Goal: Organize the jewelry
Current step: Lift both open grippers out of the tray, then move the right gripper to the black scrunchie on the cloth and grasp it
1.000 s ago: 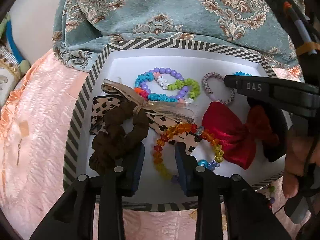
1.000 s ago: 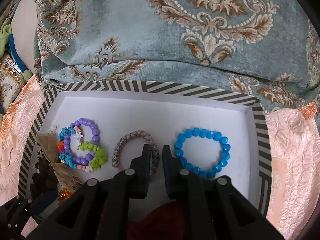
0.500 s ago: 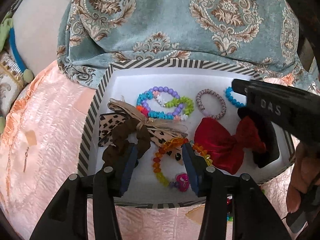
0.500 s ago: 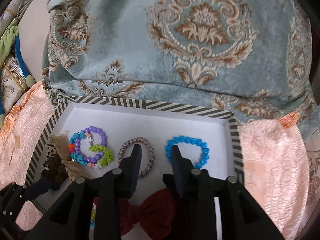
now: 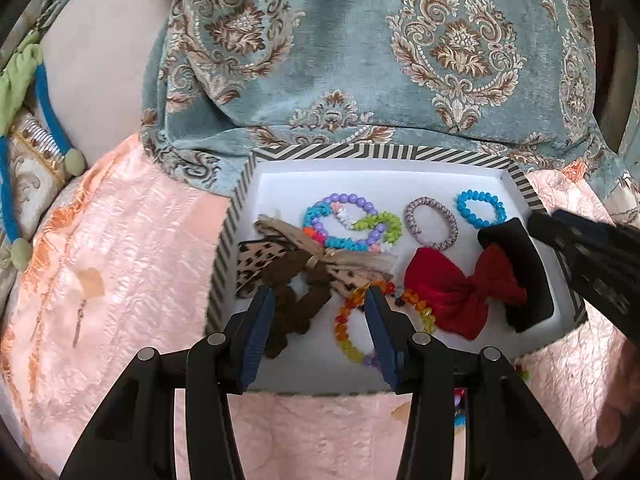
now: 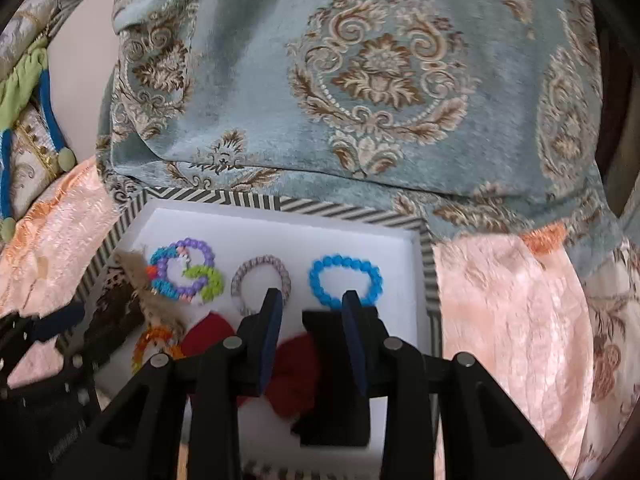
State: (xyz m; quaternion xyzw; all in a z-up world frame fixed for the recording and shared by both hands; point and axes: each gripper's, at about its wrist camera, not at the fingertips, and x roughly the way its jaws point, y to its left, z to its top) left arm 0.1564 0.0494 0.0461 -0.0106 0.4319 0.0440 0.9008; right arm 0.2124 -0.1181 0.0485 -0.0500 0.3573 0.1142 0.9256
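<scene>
A striped-rim white box lies on the peach bedspread. It holds a blue bead bracelet, a grey braided band, a multicolour bead tangle, a red bow, a black piece, an orange bead bracelet, a brown scrunchie and a leopard bow. My left gripper is open and empty above the box's near edge. My right gripper is open and empty above the red bow.
A teal damask cushion stands right behind the box. Peach bedspread surrounds it. A blue and green cord lies far left. Loose beads lie on the bedspread near the box's front edge.
Both grippers have pulled back and up from the box and opened wider. The grey band and blue bracelet stay lying in the box.
</scene>
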